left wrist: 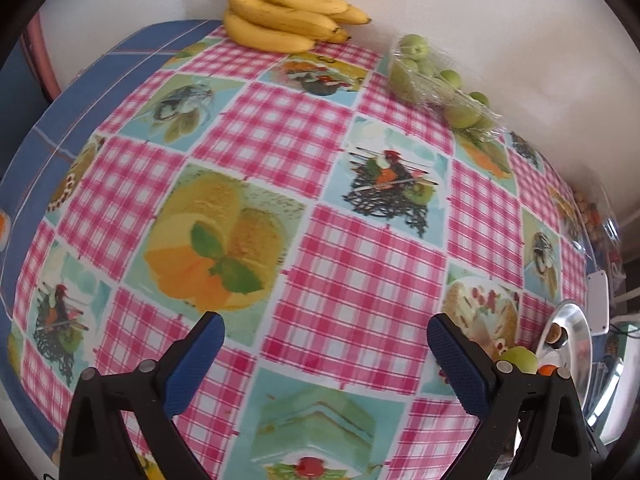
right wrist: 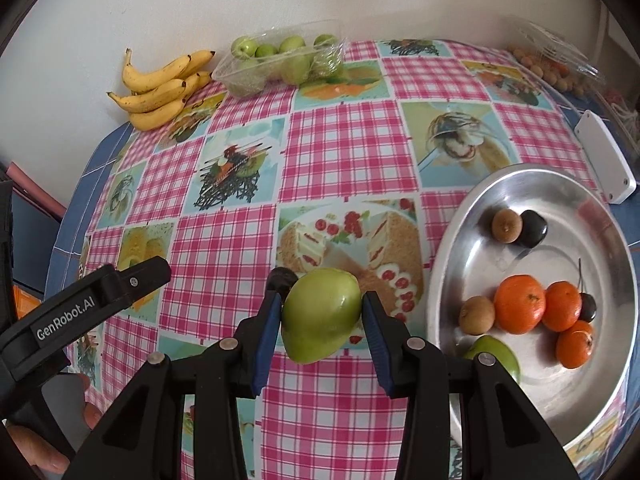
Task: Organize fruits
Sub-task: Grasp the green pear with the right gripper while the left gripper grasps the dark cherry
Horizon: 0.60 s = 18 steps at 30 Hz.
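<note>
Pinching a green fruit (right wrist: 320, 316), right claw (right wrist: 322, 308) beside metal bowl (right wrist: 460, 248), left claw (left wrist: 325, 340) spread.

Bright, even daylight; soft shadows; glare on metal tray (right wrist: 560, 200); heavy fisheye warp w/ dark corners; slight blur.

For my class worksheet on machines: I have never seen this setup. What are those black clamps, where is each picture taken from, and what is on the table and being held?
No robot here: a person holds a two-finger clamp in each hand, each with a camera looking along its fingers. The left gripper is open and empty. The right gripper pinches a green fruit. On the tablecloth lie bananas, a tub of green fruit and a metal tray holding oranges and other fruit.
</note>
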### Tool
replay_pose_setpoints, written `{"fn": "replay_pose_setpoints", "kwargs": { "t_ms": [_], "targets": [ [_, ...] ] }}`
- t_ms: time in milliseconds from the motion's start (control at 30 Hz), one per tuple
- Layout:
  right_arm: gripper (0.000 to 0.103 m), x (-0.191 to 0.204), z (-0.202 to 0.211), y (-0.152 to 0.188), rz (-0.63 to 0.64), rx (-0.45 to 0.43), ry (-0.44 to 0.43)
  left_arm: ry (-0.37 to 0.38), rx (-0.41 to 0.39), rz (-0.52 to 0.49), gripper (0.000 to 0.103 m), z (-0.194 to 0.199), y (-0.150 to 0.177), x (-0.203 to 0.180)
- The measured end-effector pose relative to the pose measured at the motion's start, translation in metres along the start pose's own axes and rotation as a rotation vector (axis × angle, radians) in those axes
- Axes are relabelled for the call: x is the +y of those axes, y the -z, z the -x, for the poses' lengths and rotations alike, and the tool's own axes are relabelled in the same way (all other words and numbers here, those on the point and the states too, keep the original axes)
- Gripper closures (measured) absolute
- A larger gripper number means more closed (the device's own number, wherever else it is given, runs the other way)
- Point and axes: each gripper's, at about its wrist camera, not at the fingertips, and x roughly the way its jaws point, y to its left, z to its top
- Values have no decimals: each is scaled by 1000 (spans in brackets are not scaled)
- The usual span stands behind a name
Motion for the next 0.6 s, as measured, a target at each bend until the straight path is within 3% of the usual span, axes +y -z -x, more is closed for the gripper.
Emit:
{"fn": "replay_pose_setpoints", "kwargs": {
  "t_ms": [167,367,600],
  "targets": [
    [60,-3,2,-1,6,-8,11,47,-9,-45,3,-2,1,-21],
    [60,-5,3,-2,6,-9,12,100,7,-78,14,-10,4,-42],
    [60,-10,4,-4,-1,-9,10,151,40,-105,36,-19,6,-57]
  ]
}}
